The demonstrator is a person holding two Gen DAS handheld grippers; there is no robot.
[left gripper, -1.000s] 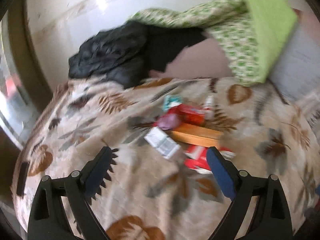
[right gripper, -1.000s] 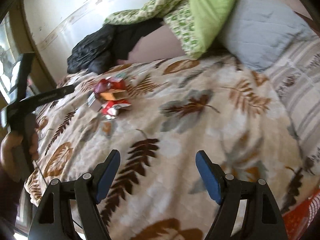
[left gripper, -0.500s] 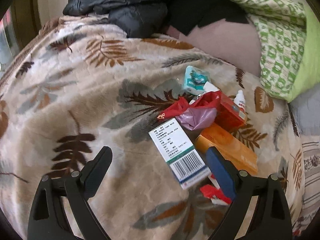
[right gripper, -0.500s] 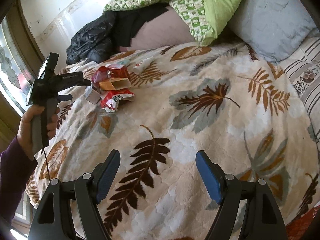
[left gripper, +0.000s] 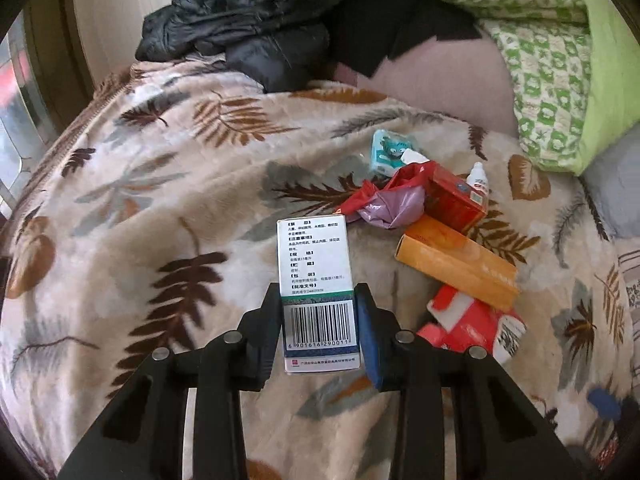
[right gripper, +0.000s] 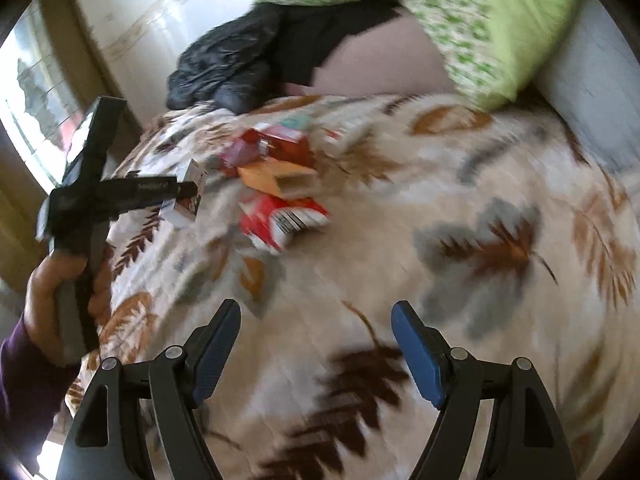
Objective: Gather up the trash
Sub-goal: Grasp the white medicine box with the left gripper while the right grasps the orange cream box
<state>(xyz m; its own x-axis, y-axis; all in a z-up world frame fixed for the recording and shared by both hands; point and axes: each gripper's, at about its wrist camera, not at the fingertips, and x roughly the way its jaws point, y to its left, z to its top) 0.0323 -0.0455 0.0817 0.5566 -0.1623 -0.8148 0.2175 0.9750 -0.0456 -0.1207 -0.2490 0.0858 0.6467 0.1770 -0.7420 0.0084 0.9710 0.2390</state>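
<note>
The first pick-up is in hand: the left gripper, whose jaws have just been closing, is clamped on the white medicine box at lower centre, its fingers pressed to both sides. The right gripper is held apart and empty above the leaf-patterned blanket. Next, the box is probably to be lifted clear, though no bin is seen. The remaining trash pile lies just right of the box on the bed; a black jacket is heaped near the wall.
</note>
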